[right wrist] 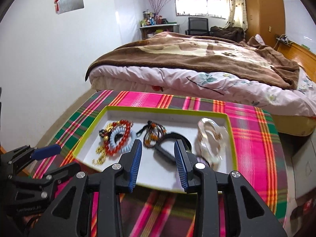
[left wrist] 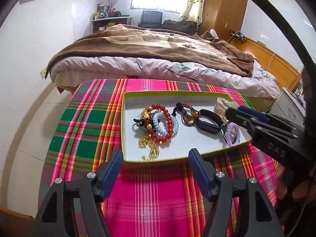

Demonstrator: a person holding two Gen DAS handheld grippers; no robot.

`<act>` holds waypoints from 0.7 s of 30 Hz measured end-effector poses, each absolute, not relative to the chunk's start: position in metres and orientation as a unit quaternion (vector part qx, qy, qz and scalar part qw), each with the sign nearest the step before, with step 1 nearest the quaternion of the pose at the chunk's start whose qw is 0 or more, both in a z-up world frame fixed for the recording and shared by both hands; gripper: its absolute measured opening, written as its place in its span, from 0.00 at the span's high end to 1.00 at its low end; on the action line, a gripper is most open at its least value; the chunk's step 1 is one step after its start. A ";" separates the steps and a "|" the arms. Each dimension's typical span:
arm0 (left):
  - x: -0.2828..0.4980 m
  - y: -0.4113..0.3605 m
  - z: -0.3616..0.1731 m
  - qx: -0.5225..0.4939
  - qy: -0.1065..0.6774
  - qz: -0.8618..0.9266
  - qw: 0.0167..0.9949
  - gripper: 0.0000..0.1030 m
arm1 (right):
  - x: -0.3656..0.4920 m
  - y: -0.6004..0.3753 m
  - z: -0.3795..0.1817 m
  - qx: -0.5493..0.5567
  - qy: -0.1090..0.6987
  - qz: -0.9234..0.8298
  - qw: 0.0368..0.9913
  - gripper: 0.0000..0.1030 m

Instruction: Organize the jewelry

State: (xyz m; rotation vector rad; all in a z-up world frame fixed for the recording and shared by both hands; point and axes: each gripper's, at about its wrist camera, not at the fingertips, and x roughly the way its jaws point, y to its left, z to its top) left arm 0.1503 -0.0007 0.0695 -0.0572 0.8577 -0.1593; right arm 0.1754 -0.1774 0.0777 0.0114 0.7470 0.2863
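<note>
Shallow tray [left wrist: 126, 98] with yellow-green rim and white floor, set on a pink, green and orange plaid cloth [left wrist: 83, 122], a bed [left wrist: 150, 45] beyond the far edge. Inside at the left, tangled together: red bead bracelet [left wrist: 167, 126], pale blue spiral hair tie [left wrist: 158, 122], gold chain [left wrist: 150, 148] trailing toward the near rim. In the middle, dark beaded bracelet with amber stones [left wrist: 187, 114]; right of it, black band [left wrist: 209, 122]. Further right, lilac spiral tie [left wrist: 231, 136] and a clear, glossy piece [right wrist: 212, 138], possibly a bangle, blurred. Left gripper [left wrist: 156, 171] near the tray's near rim, fingers spread wide, nothing between. Right gripper [right wrist: 158, 165] over the tray's right part, parted about halfway, empty.
</note>
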 end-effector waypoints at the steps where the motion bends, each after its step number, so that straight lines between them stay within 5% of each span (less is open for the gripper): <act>1: 0.145 -0.002 0.071 -0.025 0.414 -0.073 0.907 0.33 | 0.171 -0.178 0.078 0.007 0.364 0.139 0.921 0.65; 5: 0.127 -0.005 0.075 -0.014 0.405 -0.060 0.912 0.33 | 0.144 -0.181 0.077 0.009 0.359 0.127 0.924 0.49; 21: 0.089 -0.013 0.079 0.001 0.381 -0.045 0.923 0.31 | 0.099 -0.198 0.073 0.052 0.355 0.096 0.928 0.48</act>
